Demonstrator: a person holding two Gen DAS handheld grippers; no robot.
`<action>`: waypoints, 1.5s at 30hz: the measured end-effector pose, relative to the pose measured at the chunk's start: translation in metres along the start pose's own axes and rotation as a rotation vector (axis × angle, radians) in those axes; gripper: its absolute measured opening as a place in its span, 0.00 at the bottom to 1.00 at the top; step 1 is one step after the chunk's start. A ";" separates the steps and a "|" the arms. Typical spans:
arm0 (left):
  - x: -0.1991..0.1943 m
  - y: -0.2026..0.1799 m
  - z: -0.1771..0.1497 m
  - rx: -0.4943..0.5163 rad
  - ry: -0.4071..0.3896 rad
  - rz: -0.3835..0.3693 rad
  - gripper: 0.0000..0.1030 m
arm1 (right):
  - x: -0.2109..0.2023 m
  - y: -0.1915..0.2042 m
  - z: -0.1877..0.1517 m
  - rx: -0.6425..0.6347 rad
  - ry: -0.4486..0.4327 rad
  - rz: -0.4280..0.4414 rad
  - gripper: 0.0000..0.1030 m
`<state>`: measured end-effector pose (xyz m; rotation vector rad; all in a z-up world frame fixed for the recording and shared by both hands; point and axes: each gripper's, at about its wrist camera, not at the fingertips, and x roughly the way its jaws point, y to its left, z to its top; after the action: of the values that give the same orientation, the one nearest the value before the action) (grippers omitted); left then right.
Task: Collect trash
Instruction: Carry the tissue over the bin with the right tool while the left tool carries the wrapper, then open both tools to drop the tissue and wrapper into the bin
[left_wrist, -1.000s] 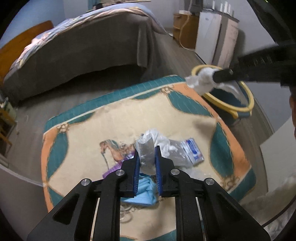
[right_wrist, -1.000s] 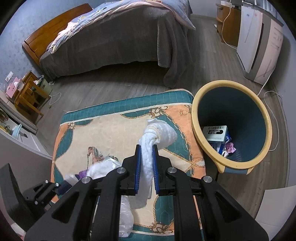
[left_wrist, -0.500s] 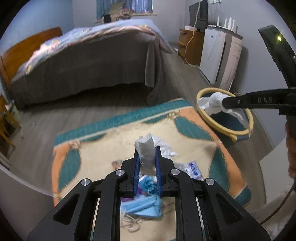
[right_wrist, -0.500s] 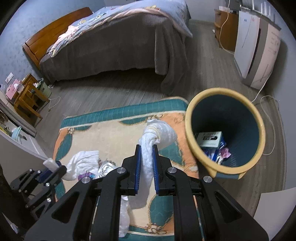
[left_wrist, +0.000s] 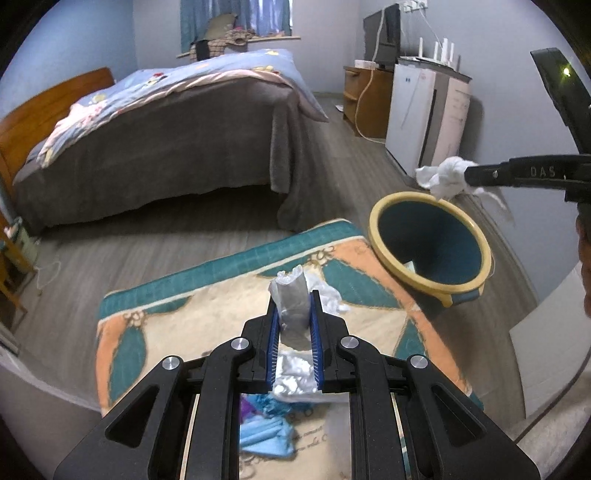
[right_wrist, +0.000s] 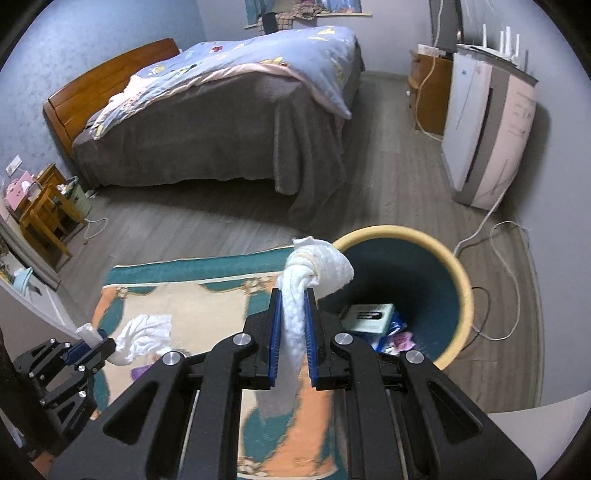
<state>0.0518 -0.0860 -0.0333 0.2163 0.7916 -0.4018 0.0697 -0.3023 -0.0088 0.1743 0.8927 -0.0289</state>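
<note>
Right hand-held gripper (right_wrist: 293, 314) clamped on white tissue wad (right_wrist: 314, 266), above bin (right_wrist: 458, 280) rim. Left hand-held gripper (left_wrist: 293, 314) pinching clear plastic wrapper (left_wrist: 291, 302) above rug (left_wrist: 184, 325).

Left wrist view looks steeply down along its fingers, close over the teal-and-orange patterned rug (left_wrist: 177, 325). Right wrist view tilts down too, nearer the yellow-rimmed teal bin (right_wrist: 458, 273). The 2 views share rug, bin and the grey-covered bed (left_wrist: 166, 147).
</note>
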 end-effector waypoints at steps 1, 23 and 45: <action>0.003 -0.005 0.004 0.012 0.002 0.002 0.16 | 0.001 -0.007 0.002 0.005 -0.002 -0.012 0.11; 0.107 -0.110 0.053 0.128 0.076 -0.179 0.16 | 0.076 -0.108 -0.003 0.187 0.153 -0.067 0.11; 0.144 -0.148 0.057 0.172 0.087 -0.229 0.91 | 0.093 -0.133 -0.008 0.264 0.156 -0.105 0.55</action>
<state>0.1167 -0.2780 -0.1047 0.3066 0.8708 -0.6820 0.1087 -0.4272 -0.1041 0.3798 1.0518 -0.2348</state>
